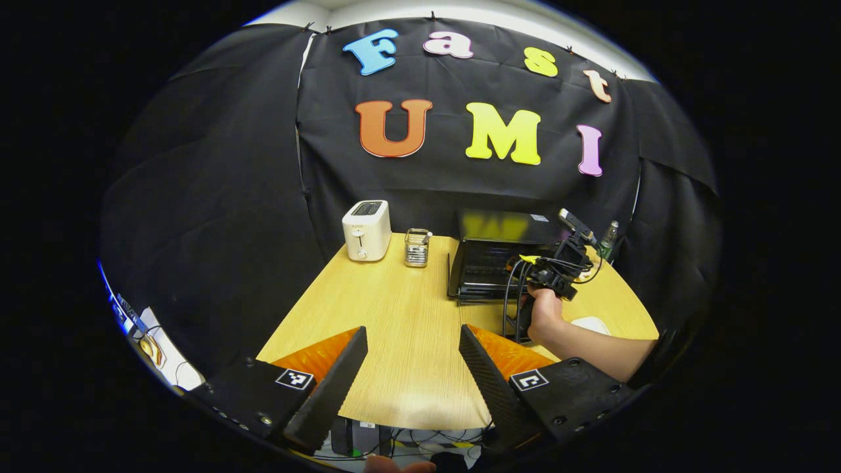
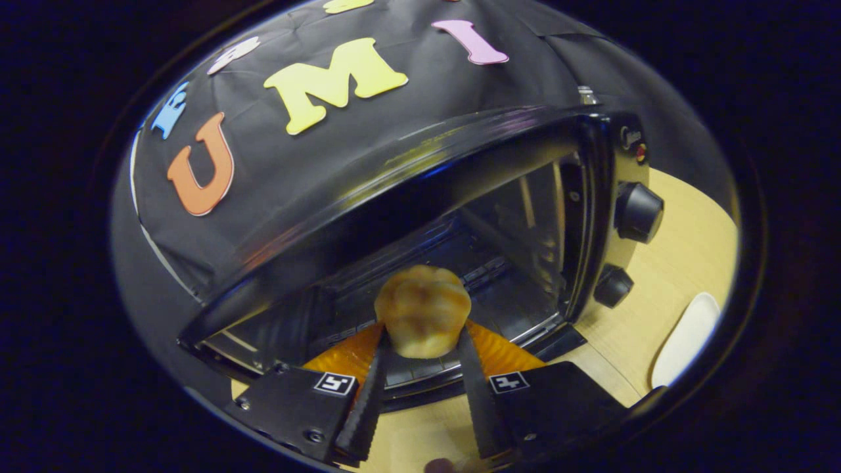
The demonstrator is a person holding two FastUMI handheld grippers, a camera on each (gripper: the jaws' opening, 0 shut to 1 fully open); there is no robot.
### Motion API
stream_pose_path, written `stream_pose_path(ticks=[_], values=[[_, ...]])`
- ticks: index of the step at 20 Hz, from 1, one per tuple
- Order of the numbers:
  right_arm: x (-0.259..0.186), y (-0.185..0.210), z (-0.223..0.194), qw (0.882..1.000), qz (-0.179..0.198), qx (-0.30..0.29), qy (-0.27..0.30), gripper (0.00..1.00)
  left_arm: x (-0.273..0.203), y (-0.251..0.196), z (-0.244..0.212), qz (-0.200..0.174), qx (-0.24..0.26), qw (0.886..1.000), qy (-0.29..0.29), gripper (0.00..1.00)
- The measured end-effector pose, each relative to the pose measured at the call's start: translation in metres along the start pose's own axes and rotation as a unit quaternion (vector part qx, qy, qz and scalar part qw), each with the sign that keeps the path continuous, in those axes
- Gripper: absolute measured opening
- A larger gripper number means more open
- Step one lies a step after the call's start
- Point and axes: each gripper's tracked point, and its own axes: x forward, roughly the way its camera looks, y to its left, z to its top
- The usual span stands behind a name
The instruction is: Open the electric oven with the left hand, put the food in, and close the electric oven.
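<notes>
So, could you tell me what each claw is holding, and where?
The right claw grips the muffin by its lower sides; the left claw holds nothing.

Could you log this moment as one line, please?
oven: open | right gripper: holds muffin at mouth | left gripper: open, idle

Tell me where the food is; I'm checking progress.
In the right gripper view, the muffin sits pinched between the right gripper fingers, at the open oven mouth.
</notes>
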Motion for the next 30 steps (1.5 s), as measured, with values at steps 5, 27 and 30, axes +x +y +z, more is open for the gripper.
stream_pose_path(ticks=[5,27,30], values=[[-0.006,0.007,-0.002,1.0,0.01,-0.019,0.001,0.79,-0.001,0.002,0.003,0.0,-0.015,1.0,-0.006,0.93],[-0.285,-0.063,-0.031,0.974,0.089,-0.2,0.06,0.9,0.027,-0.081,-0.071,-0.08,-0.014,0.996,0.025,0.93],[-0.312,-0.083,-0.013,0.967,0.078,-0.238,0.053,0.9,0.045,-0.098,-0.091,-0.09,-0.005,0.995,0.041,0.93]])
